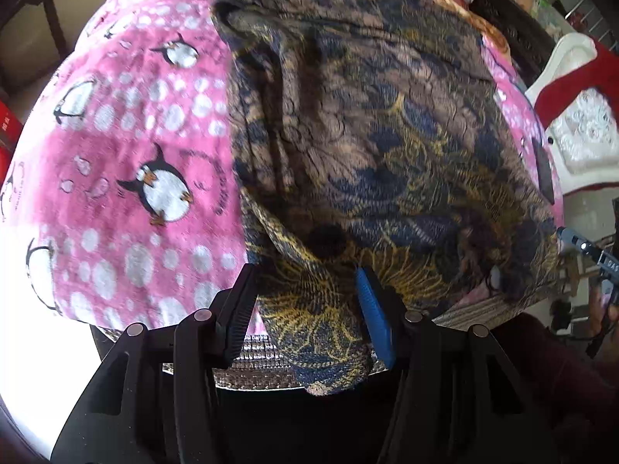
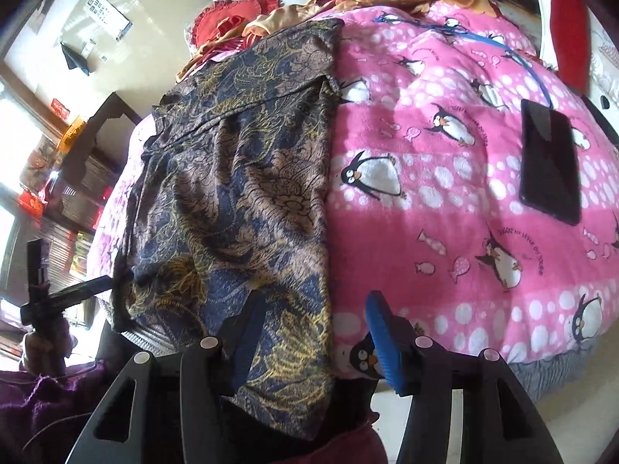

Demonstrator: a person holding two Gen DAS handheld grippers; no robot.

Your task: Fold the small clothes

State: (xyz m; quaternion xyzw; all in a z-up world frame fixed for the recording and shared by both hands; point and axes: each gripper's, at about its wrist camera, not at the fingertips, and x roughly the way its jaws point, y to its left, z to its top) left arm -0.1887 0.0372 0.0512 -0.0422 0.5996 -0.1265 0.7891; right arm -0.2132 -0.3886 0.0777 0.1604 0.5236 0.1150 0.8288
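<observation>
Lying along the near edge of a pink fleece penguin-print blanket point(image 2: 445, 201) with unreadable lettering, the brown-and-navy gold-patterned garment point(image 2: 247, 193) ran between both parted claws, left claw point(image 1: 307, 305) and right claw point(image 2: 311, 328), neither visibly pressing it.

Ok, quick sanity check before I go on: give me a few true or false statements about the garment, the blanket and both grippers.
1. The patterned garment lies on a pink penguin blanket. True.
2. A dark phone lies on the garment. False: it lies on the blanket, apart from the garment.
3. The left gripper has garment fabric between its fingers. True.
4. The right gripper is shut tight. False: its jaws stand apart over the garment's near edge.
5. The blanket is plain blue. False: pink with penguins.
</observation>
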